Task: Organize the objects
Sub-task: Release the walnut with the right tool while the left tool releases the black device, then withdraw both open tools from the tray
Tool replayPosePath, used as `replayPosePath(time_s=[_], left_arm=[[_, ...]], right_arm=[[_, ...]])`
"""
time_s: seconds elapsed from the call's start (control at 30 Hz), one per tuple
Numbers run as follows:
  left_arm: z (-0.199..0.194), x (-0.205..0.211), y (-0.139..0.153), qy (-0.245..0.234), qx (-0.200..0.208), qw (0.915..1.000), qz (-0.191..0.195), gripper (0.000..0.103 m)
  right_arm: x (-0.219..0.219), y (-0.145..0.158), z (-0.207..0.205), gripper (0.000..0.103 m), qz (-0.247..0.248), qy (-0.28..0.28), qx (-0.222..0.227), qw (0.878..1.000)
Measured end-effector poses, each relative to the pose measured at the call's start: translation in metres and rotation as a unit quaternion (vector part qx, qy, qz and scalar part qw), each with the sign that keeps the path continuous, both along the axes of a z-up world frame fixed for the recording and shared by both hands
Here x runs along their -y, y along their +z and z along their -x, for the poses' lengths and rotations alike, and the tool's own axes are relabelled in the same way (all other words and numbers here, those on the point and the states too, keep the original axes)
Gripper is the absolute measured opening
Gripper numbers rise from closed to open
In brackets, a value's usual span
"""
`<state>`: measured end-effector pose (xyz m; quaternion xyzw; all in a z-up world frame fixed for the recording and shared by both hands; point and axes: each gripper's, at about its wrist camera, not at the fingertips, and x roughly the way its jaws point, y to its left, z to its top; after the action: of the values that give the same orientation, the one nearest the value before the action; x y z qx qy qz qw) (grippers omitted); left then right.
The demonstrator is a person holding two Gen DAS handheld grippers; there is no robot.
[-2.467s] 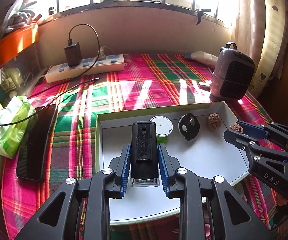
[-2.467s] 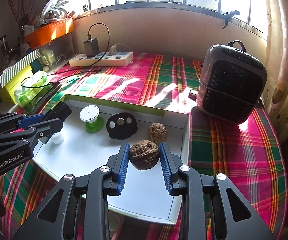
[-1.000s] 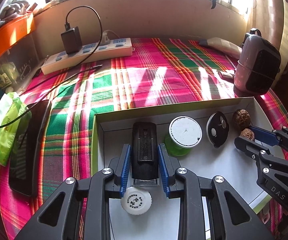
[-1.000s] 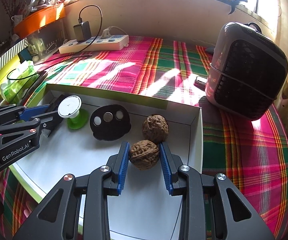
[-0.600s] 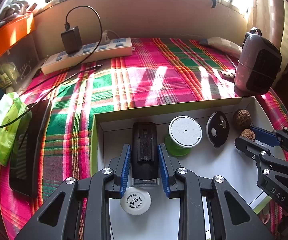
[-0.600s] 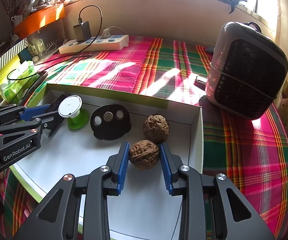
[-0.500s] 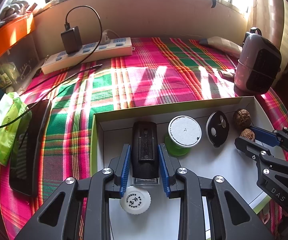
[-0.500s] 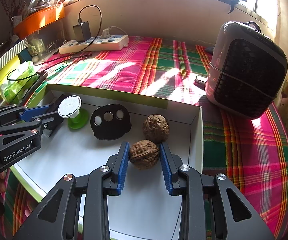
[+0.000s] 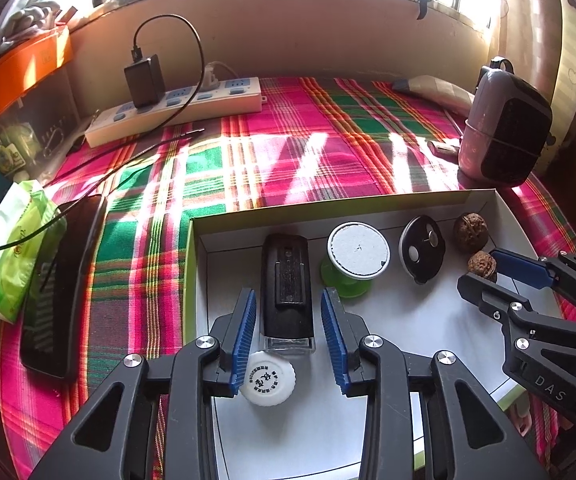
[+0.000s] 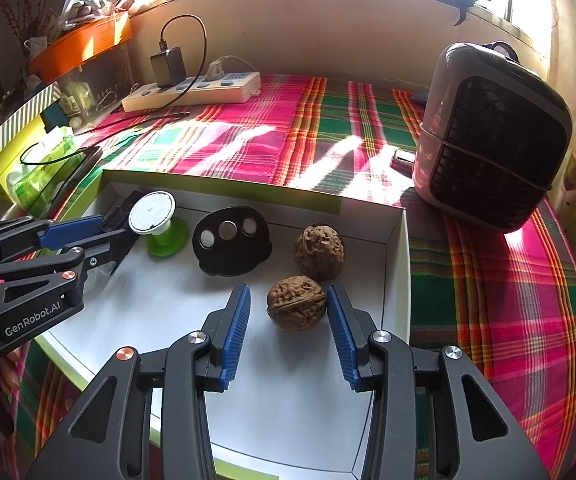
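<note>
A white box tray (image 9: 388, 320) lies on the plaid cloth. In the left wrist view my left gripper (image 9: 290, 320) straddles a black rectangular device (image 9: 288, 284) that lies flat on the tray floor. Its jaws are opening, with a gap on each side of the device. A white bottle cap (image 9: 267, 378) sits just below the device. In the right wrist view my right gripper (image 10: 288, 312) brackets a brown walnut (image 10: 296, 304) resting on the tray (image 10: 168, 300). These jaws are opening too, and the pads stand clear of the nut. A second walnut (image 10: 319, 252), a black oval disc (image 10: 230, 240) and a green spool (image 10: 156, 216) stand behind it.
A grey heater (image 10: 492, 140) stands right of the tray. A white power strip (image 9: 176, 108) with a black charger lies at the back. A black phone (image 9: 60, 288) and a green tissue pack (image 9: 12, 248) lie to the left, under an orange bin (image 9: 16, 68).
Both grippers came down into the tray, then widened. The black device and the walnut, gripped a moment ago, now lie free between the pads.
</note>
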<state>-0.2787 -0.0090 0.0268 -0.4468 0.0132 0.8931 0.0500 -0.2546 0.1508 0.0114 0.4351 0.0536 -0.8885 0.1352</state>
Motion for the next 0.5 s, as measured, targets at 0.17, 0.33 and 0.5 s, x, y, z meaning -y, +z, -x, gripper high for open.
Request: replayPosePath(time_s=[0.17, 0.33, 0.5], left_arm=[[-0.008, 0.000, 0.005, 0.001, -0.005, 1.0000, 0.000, 0.032], [-0.017, -0.001, 0.009, 0.000, -0.011, 0.9999, 0.002, 0.032], [-0.028, -0.001, 0.015, 0.001, -0.020, 0.9998, 0.002, 0.032]], right_arm=[[0.001, 0.004, -0.005, 0.041, 0.002, -0.003, -0.003, 1.000], [0.001, 0.007, -0.012, 0.042, 0.005, -0.004, -0.007, 1.000], [0.001, 0.011, -0.021, 0.042, 0.010, -0.003, -0.012, 1.000]])
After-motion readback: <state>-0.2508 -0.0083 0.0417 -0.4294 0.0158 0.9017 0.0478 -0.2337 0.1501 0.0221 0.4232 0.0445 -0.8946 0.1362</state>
